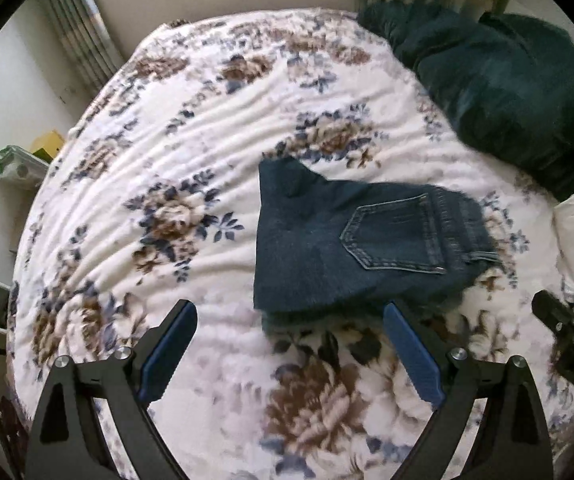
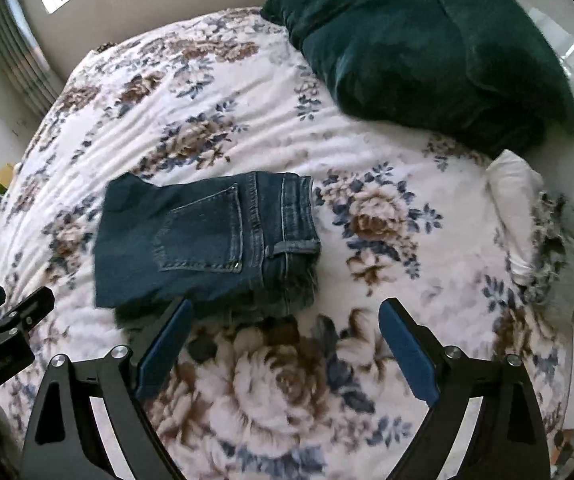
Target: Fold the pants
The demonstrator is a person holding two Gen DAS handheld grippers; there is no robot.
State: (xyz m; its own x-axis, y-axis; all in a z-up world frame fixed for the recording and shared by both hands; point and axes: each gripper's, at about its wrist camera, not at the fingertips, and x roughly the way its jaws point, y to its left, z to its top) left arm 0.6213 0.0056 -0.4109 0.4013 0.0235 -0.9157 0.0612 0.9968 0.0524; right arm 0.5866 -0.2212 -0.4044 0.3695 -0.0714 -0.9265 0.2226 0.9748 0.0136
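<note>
The blue jeans (image 1: 351,240) lie folded into a compact stack on the floral bedspread (image 1: 191,148), back pocket up; they also show in the right wrist view (image 2: 207,240). My left gripper (image 1: 289,320) is open and empty, hovering just in front of the stack's near edge. My right gripper (image 2: 285,318) is open and empty, near the stack's front right corner. The right gripper shows at the right edge of the left wrist view (image 1: 571,320), and the left gripper at the left edge of the right wrist view (image 2: 3,308).
A dark green blanket (image 2: 427,52) is heaped at the far right of the bed. White and grey clothes (image 2: 543,224) lie at the right edge. A radiator (image 1: 75,28) and shelf items (image 1: 27,160) stand left of the bed.
</note>
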